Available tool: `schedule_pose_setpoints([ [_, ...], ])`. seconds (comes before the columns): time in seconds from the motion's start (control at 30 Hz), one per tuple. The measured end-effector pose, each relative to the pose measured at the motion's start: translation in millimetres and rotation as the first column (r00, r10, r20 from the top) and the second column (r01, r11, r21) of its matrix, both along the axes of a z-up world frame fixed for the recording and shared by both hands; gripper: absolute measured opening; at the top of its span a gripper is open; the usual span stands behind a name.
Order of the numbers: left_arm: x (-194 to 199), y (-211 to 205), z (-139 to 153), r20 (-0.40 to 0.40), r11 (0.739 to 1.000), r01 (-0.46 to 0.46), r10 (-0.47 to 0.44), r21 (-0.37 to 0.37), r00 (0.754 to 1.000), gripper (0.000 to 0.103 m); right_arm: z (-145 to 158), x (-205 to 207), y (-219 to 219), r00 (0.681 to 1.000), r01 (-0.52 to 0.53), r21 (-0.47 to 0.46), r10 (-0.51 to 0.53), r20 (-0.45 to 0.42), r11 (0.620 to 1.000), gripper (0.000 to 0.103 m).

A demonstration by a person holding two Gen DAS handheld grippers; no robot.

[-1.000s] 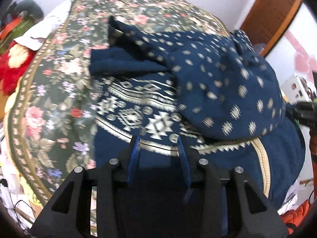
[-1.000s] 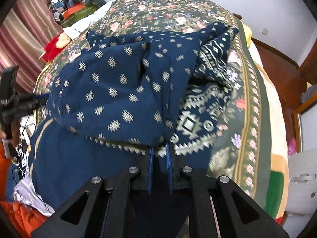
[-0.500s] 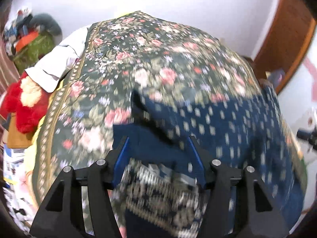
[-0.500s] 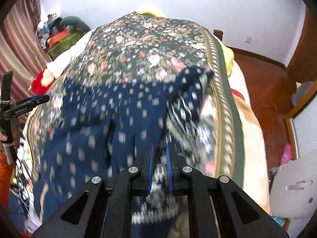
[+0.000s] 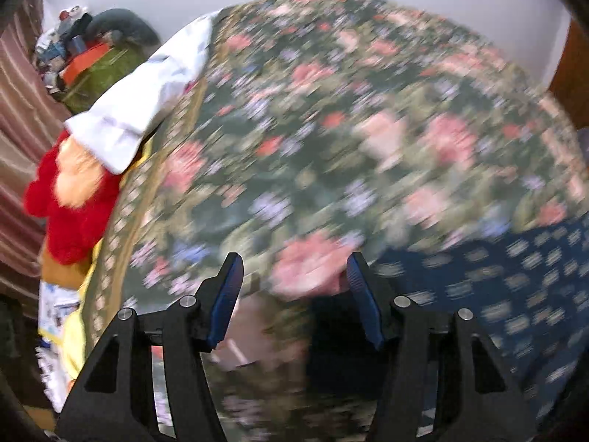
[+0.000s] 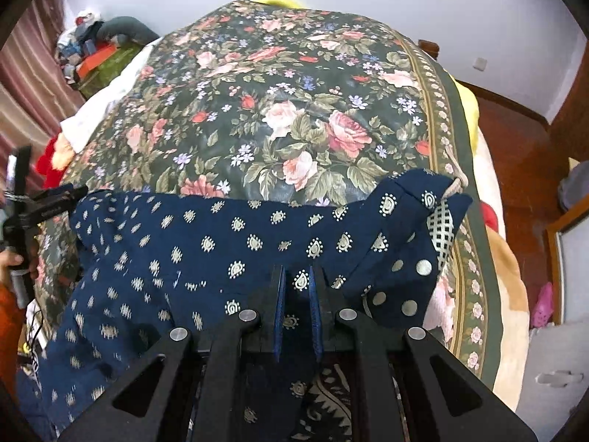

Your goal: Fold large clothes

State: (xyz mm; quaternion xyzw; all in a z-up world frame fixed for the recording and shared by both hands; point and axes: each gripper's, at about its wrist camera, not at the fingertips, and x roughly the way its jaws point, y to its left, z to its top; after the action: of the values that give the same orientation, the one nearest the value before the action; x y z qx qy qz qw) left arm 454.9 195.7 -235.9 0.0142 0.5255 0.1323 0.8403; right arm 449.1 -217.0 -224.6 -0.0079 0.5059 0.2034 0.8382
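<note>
A navy garment point(image 6: 206, 243) with pale paisley marks lies folded across the floral bedspread point(image 6: 294, 110). My right gripper point(image 6: 297, 276) is shut on a fold of it near the front. In the blurred left wrist view my left gripper point(image 5: 294, 280) stands open over bare bedspread point(image 5: 331, 129), nothing between its blue pads point(image 5: 226, 294). There the garment point(image 5: 515, 294) lies to the lower right of the fingers. The right wrist view shows the left gripper point(image 6: 44, 202) at the garment's left edge, held by a hand point(image 6: 11, 258).
A white cloth point(image 5: 140, 103) and a red plush toy point(image 5: 73, 202) lie off the bed's left side, with a pile of things point(image 5: 92, 48) behind and a striped curtain point(image 5: 18, 129). Wooden floor point(image 6: 522, 154) runs along the bed's right edge.
Both grippers swept toward the far end of the bed. The right one carried the navy fold along. The left jaws widened, came off the fabric and now hang over bare bedspread.
</note>
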Motion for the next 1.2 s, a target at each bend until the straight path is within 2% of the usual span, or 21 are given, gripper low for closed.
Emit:
schedule_pose_setpoints([
  [0.07,-10,14,-12,-0.057,1.000,-0.008,0.009,0.026,0.998,0.058,7,-6,-7,1.000,0.000,0.023,-0.001,0.012,1.000,0.009],
  [0.13,-20,24,-14,-0.083,1.000,-0.011,0.012,0.012,0.996,0.058,17,-13,-14,0.999,0.021,0.029,-0.022,0.032,0.999,0.009],
  [0.2,-33,27,-1,-0.051,1.000,-0.001,-0.001,-0.031,0.999,0.058,30,-20,-21,0.995,0.054,0.002,-0.054,0.081,0.999,0.009],
  [0.3,-48,21,29,0.043,0.993,0.036,-0.032,-0.110,0.999,0.058,44,-24,-29,0.987,0.083,-0.035,-0.077,0.138,0.996,0.009],
  [0.37,-47,14,44,0.096,0.983,0.055,-0.038,-0.173,0.995,0.067,44,-20,-30,0.985,0.103,-0.057,-0.094,0.142,0.993,0.009],
  [0.43,-43,5,52,0.129,0.972,0.060,-0.031,-0.225,0.991,0.088,33,-11,-29,0.989,0.113,-0.060,-0.106,0.108,0.992,0.009],
  [0.47,-38,-3,52,0.135,0.969,0.064,-0.032,-0.239,0.990,0.093,26,-8,-26,0.989,0.120,-0.091,-0.110,0.103,0.989,0.009],
  [0.53,-28,-16,46,0.122,0.970,0.074,-0.047,-0.231,0.991,0.096,7,1,-20,0.988,0.138,-0.185,-0.122,0.097,0.973,0.009],
  [0.6,-14,-25,31,0.071,0.977,0.068,-0.055,-0.202,0.996,0.096,-17,10,-18,0.989,0.145,-0.261,-0.133,0.063,0.954,0.009],
  [0.73,-2,-27,-3,-0.003,0.988,0.009,-0.010,-0.155,1.000,0.096,-23,8,-25,0.985,0.163,-0.254,-0.143,0.096,0.953,0.009],
  [0.87,-2,-31,-34,-0.058,0.993,0.043,-0.050,-0.106,0.997,0.098,-23,5,-31,0.980,0.186,-0.309,-0.155,0.123,0.932,0.009],
  [0.93,-6,-31,-44,-0.041,0.992,0.047,-0.052,-0.113,0.998,0.101,-24,3,-37,0.977,0.203,-0.320,-0.169,0.131,0.925,0.009],
  [1.03,-9,-22,-47,-0.027,0.987,0.022,-0.026,-0.161,0.999,0.103,-25,6,-50,0.976,0.212,-0.251,-0.195,0.094,0.944,0.010],
  [1.1,-7,-19,-49,-0.031,0.984,0.023,-0.029,-0.177,0.999,0.103,-26,9,-52,0.977,0.210,-0.240,-0.195,0.083,0.948,0.010],
  [1.13,-7,-20,-50,-0.031,0.984,0.028,-0.034,-0.173,0.999,0.103,-27,10,-50,0.978,0.205,-0.254,-0.187,0.093,0.945,0.013],
  [1.17,-7,-21,-49,-0.032,0.986,0.036,-0.042,-0.165,0.999,0.103,-29,10,-47,0.978,0.203,-0.291,-0.177,0.113,0.935,0.029],
  [1.2,-7,-21,-49,-0.034,0.986,0.040,-0.046,-0.160,0.998,0.103,-30,9,-45,0.971,0.223,-0.343,-0.178,0.159,0.912,0.041],
])
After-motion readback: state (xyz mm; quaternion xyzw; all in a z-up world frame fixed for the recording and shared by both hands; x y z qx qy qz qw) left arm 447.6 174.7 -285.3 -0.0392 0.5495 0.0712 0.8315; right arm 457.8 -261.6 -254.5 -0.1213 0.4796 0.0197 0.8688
